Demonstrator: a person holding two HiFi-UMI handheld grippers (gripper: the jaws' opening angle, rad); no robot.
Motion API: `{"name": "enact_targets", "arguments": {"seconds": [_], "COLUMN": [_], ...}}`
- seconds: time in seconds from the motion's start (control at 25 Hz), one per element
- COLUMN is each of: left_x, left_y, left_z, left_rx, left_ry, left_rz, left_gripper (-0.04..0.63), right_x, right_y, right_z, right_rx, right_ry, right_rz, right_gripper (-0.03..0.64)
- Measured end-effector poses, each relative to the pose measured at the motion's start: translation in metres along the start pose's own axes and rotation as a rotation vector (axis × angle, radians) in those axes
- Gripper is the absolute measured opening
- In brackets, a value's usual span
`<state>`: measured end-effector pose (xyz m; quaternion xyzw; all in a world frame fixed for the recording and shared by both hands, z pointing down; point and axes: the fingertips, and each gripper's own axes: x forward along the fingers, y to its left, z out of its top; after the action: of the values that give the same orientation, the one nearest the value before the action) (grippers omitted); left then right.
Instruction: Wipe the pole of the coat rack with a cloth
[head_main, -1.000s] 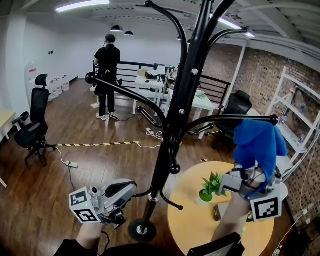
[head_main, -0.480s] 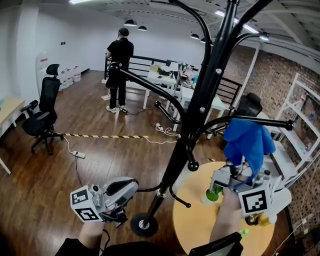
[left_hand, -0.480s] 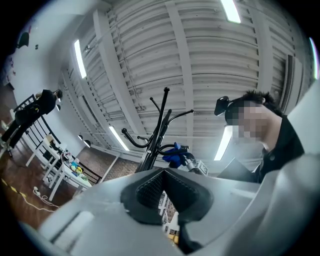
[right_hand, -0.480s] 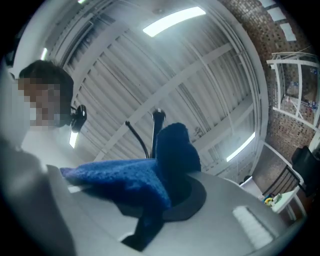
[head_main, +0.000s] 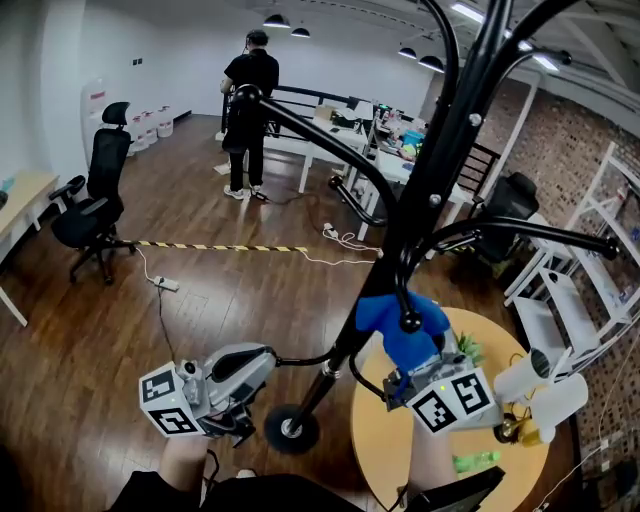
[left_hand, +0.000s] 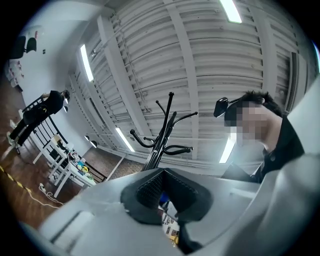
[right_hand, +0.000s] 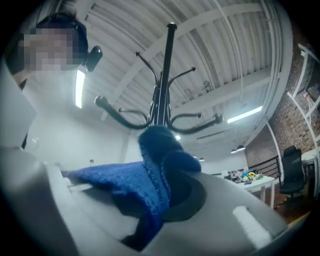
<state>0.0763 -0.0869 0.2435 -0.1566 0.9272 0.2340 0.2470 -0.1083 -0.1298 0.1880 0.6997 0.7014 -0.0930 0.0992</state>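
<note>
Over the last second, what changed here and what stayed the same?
The right tool, shut on the blue cloth, swung left from the outer branch in to the coat rack pole. The left tool stayed low near the base, shut and empty.

From where I stand, the coat rack's pole (head_main: 420, 215) runs off the head view's top edge, so its tip is lost. The blue cloth (head_main: 400, 325) buries most of the right gripper (head_main: 405, 365) and its fingers (right_hand: 192, 197). The round tabletop (head_main: 380, 440) is cut off at the bottom edge. Clutter on the far desks (head_main: 330, 150) is too small to name.
</note>
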Motion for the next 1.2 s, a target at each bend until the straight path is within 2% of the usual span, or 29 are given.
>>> {"name": "enact_targets", "arguments": {"seconds": [0.16,0.28,0.4,0.48,0.56,0.76,0.88,1.04,1.2], "left_x": [0.004,0.009,0.015,0.019,0.024,0.034,0.038,0.039,0.033], "left_y": [0.002,0.001,0.0,0.001,0.002,0.002,0.002,0.003,0.004], "left_z": [-0.007,-0.013,-0.018,-0.021,-0.025,-0.033,-0.036,-0.038,-0.037], "left_rx": [-0.016,-0.032,-0.047,-0.057,-0.066,-0.089,-0.093,-0.098,-0.09], "left_ry": [0.013,0.027,0.04,0.048,0.059,0.076,0.084,0.09,0.091], "left_rz": [-0.004,-0.017,-0.036,-0.049,-0.059,-0.081,-0.086,-0.083,-0.066], "left_gripper": [-0.008,-0.008,-0.008,-0.008,-0.006,-0.008,-0.008,-0.008,-0.008], "right_x": [-0.021,-0.034,-0.051,-0.068,-0.084,-0.122,-0.132,-0.123,-0.098], "right_y": [0.01,0.014,0.005,0.001,-0.003,-0.014,-0.015,-0.014,-0.005], "right_z": [-0.091,-0.154,-0.201,-0.218,-0.217,-0.185,-0.18,-0.185,-0.196], "right_rx": [-0.04,-0.114,-0.165,-0.153,-0.127,-0.04,-0.007,-0.045,-0.045], "right_ry": [0.327,0.596,0.824,0.925,0.938,0.883,0.861,0.845,0.816], "right_rz": [0.045,0.075,0.049,0.04,0.021,-0.026,-0.031,-0.02,0.035], "right_gripper": [0.02,0.02,0.021,0.02,0.021,0.021,0.021,0.021,0.02]}}
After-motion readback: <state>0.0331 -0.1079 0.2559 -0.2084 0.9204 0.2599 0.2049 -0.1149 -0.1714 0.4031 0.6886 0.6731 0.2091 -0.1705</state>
